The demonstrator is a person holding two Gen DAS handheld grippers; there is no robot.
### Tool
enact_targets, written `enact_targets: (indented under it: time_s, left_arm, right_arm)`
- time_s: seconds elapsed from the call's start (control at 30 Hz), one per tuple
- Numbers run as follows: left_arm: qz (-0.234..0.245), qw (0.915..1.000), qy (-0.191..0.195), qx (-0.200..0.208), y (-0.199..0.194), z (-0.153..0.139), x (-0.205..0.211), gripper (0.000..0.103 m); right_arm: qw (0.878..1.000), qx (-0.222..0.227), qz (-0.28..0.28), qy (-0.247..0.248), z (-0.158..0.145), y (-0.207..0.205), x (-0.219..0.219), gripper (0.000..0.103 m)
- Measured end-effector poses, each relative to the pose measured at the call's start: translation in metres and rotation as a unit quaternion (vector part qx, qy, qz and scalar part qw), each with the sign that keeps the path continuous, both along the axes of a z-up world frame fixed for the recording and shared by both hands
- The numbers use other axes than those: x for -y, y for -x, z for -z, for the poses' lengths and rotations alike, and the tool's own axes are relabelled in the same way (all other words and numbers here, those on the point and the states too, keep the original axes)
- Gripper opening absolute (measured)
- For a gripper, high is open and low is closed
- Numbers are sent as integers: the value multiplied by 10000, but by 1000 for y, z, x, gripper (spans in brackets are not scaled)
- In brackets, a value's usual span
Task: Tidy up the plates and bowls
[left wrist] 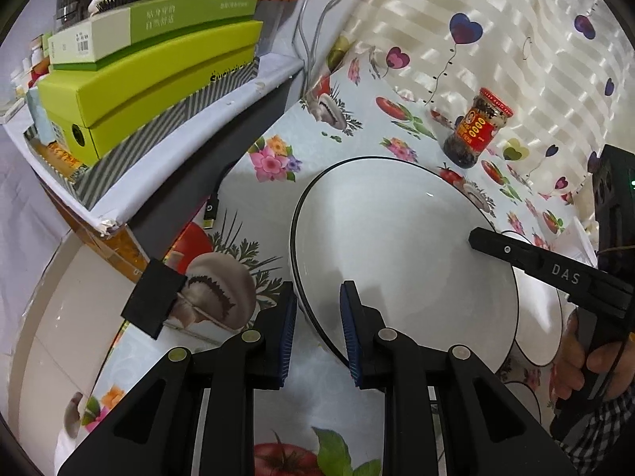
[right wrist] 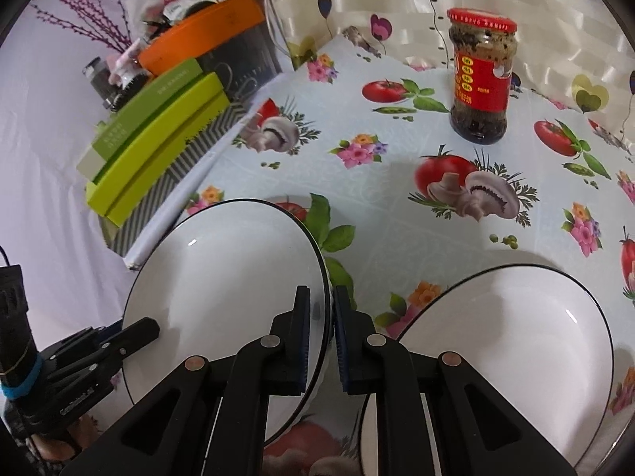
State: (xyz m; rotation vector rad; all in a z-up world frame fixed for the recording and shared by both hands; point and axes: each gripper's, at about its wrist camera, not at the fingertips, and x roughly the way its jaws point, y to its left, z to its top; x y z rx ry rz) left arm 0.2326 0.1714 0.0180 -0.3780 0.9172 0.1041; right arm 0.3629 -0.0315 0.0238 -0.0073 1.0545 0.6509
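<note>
The table (right wrist: 397, 214), covered with a printed cloth, carries three black-rimmed white dishes, one jar and, at its edge, one stack of boxes. The boxes (right wrist: 158, 146) are green, with an orange tray (right wrist: 202, 35) behind them. Dish one is a large bowl (right wrist: 226, 277), held between both tongs. The right gripper (right wrist: 331, 341) straddles the bowl's rim at the side nearer the second bowl, one finger inside and one outside, nearly pressed together on the rim. The left gripper (left wrist: 317, 333) straddles the opposite rim, fingers spread wider than the rim; contact cannot be confirmed. Dish two is a second bowl (right wrist: 504, 357), just beside the right gripper and resting on the cloth. Dish three is a plate (left wrist: 524, 400), seen only as a rim arc below the dishes in the left view. The jar (right wrist: 480, 75) has a red lid and label, stands upright and is well apart from the bowls. The left view alone shows the plate and a cable plug (left wrist: 210, 210) under the box shelf; the right view alone shows the second bowl's interior.
</note>
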Motion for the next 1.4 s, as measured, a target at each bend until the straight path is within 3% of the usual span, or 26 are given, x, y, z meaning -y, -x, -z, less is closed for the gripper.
enact_targets:
  time_s: [0.37,0.83,1.4]
  left_arm:
    - [179,9996,-49,220,26,-24,15,23]
    - [596,9978,-25,274,68,-35,57,23]
    - [988,9950,-115,-63,104,-13,95,23]
  right_arm:
    - [9998,88,120,-111,-22,36,24,13]
    - [9983,123,555,-125,-41,114,83,13]
    - [9963,-53,861,-57,-19,178,127,12]
